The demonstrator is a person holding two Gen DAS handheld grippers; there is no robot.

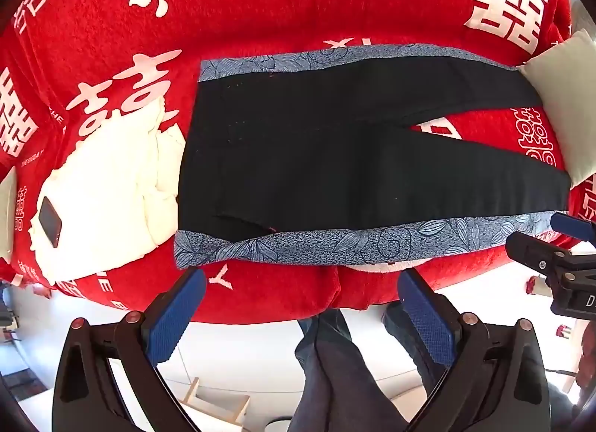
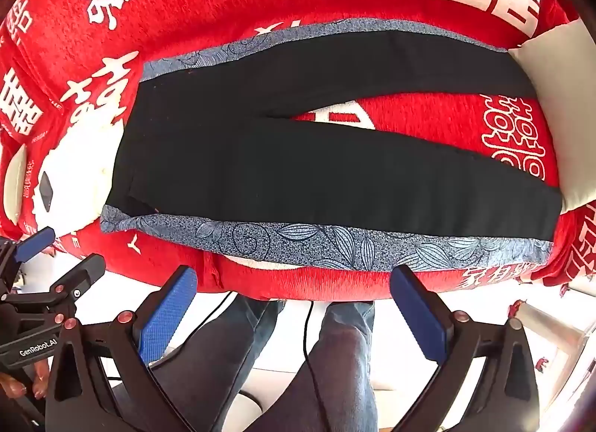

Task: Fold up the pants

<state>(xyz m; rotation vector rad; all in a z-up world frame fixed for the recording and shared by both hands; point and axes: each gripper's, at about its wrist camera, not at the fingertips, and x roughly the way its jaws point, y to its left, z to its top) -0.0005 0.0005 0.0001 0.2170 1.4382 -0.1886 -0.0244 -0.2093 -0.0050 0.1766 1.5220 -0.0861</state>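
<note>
Black pants (image 1: 316,163) with blue floral side stripes (image 1: 372,245) lie flat on a red bed, waistband to the left, legs spread to the right. They also show in the right wrist view (image 2: 298,163). My left gripper (image 1: 301,290) is open and empty, held off the bed's near edge below the waist end. My right gripper (image 2: 294,290) is open and empty, off the near edge below the near leg. The right gripper shows at the right of the left wrist view (image 1: 551,242); the left gripper shows at the left of the right wrist view (image 2: 56,249).
The red bedspread (image 1: 260,14) carries white characters. A white garment (image 1: 108,186) with a dark phone (image 1: 50,216) on it lies left of the waistband. A white pillow (image 1: 570,96) lies at the leg ends. The person's legs (image 2: 335,357) and white floor are below.
</note>
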